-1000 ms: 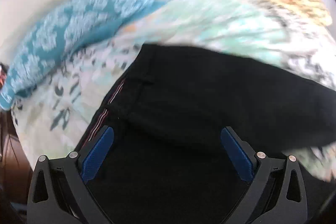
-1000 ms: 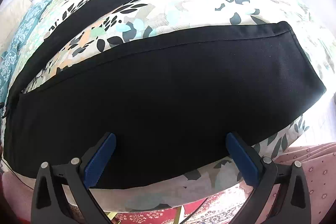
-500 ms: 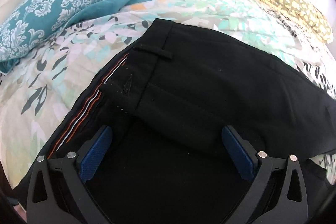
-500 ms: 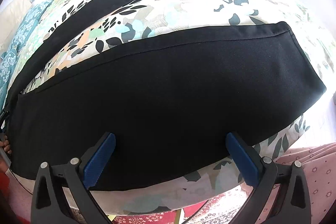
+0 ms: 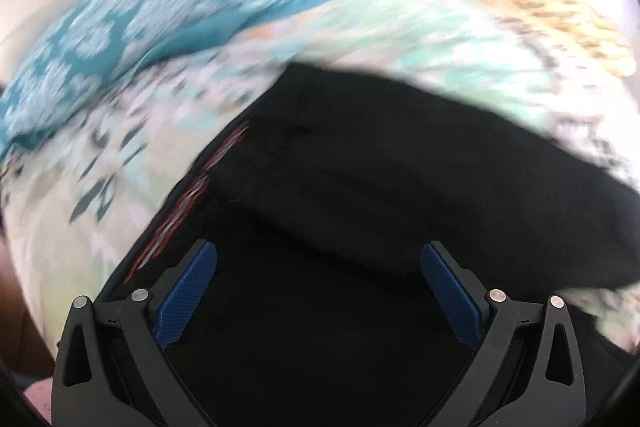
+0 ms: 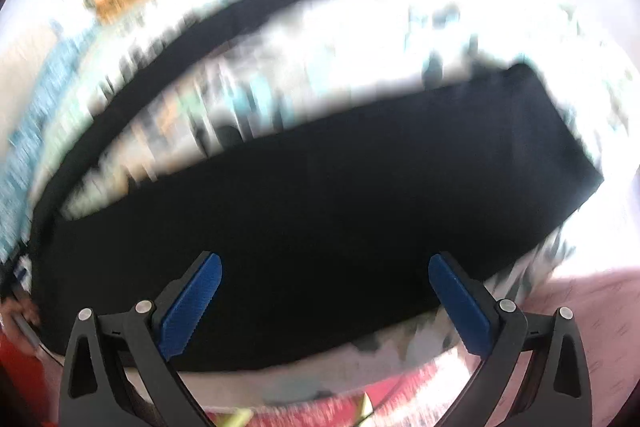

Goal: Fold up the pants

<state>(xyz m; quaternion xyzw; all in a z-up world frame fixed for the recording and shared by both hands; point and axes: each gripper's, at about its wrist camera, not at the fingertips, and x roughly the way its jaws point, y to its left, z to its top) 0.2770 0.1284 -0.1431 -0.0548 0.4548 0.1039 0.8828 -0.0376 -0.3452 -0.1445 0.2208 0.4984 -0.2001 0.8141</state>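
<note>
Black pants lie spread on a floral bedspread. The left wrist view shows their waist end [image 5: 360,187] with a red-striped inner waistband [image 5: 188,203]. My left gripper [image 5: 318,291] is open and empty, just above the waist fabric. The right wrist view shows the near leg [image 6: 320,219] lying across the frame and the far leg [image 6: 240,15] behind it. My right gripper [image 6: 324,299] is open and empty over the near leg's front edge. Both views are motion-blurred.
A teal patterned pillow [image 5: 140,39] lies at the back left and a yellow patterned pillow [image 5: 540,3] at the back right. The bedspread [image 6: 360,47] shows between the legs. Pink fabric [image 6: 592,291] lies beyond the bed's front edge at the right.
Both views have gone blurred, so both grippers are moving. The left view has swung back toward the waistband side; the right view has shifted slightly over the near leg. Both stay open.
</note>
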